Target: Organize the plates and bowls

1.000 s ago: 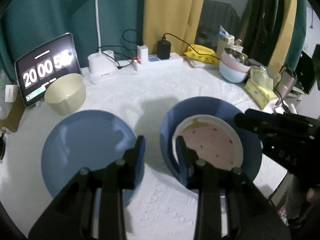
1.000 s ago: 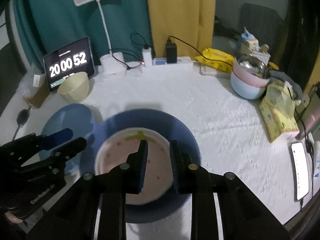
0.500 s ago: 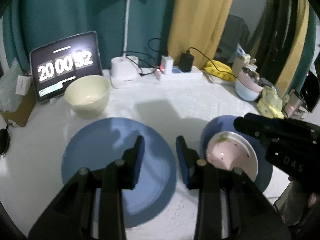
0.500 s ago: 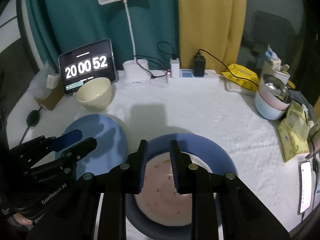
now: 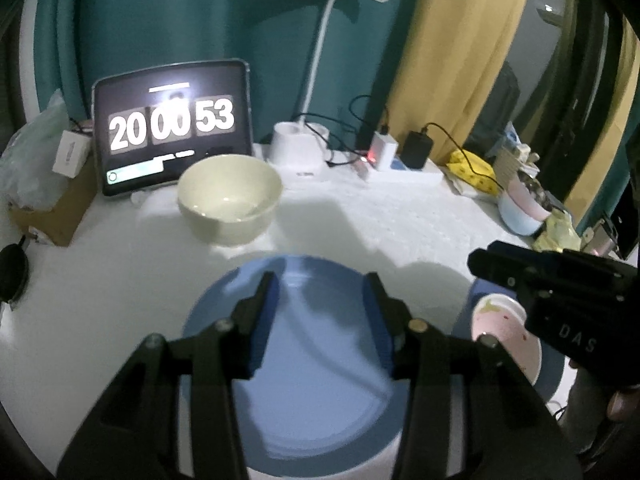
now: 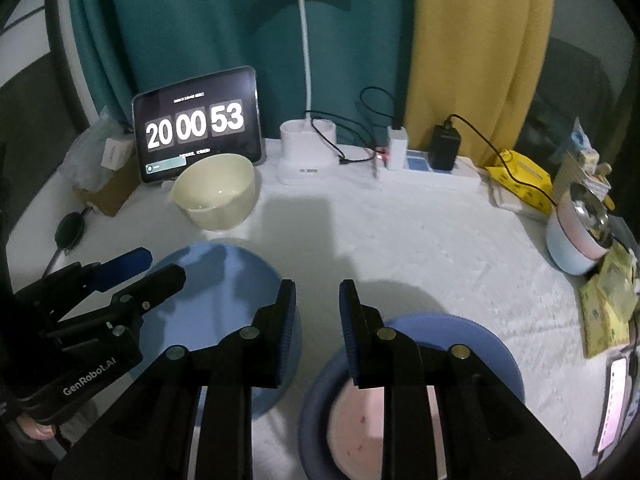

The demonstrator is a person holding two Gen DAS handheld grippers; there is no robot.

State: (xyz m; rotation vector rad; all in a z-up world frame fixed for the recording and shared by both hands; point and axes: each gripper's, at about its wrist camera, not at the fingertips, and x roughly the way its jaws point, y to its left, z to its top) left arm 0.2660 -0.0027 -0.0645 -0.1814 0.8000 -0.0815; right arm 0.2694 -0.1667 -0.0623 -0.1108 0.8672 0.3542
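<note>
A blue plate (image 5: 316, 380) lies on the white table right under my left gripper (image 5: 322, 292), which is open and empty above it. It also shows in the right wrist view (image 6: 236, 280). A pink bowl (image 6: 360, 432) sits on a second blue plate (image 6: 472, 344) at the front right, below my right gripper (image 6: 317, 298), which is open and empty. The pink bowl also shows in the left wrist view (image 5: 506, 332). A cream bowl (image 5: 230, 200) stands behind the left plate, in front of the tablet.
A tablet clock (image 6: 196, 124), a white desk lamp (image 6: 304, 152) and a power strip with chargers (image 6: 424, 168) line the back. Stacked pink and blue bowls (image 6: 576, 240) and yellow packets (image 6: 520, 176) stand at the right. A cardboard box (image 5: 44, 212) is at the left.
Both grippers have pulled back and up from the pink bowl. My left gripper swung left over the left blue plate and opened wider. The right gripper opened a little.
</note>
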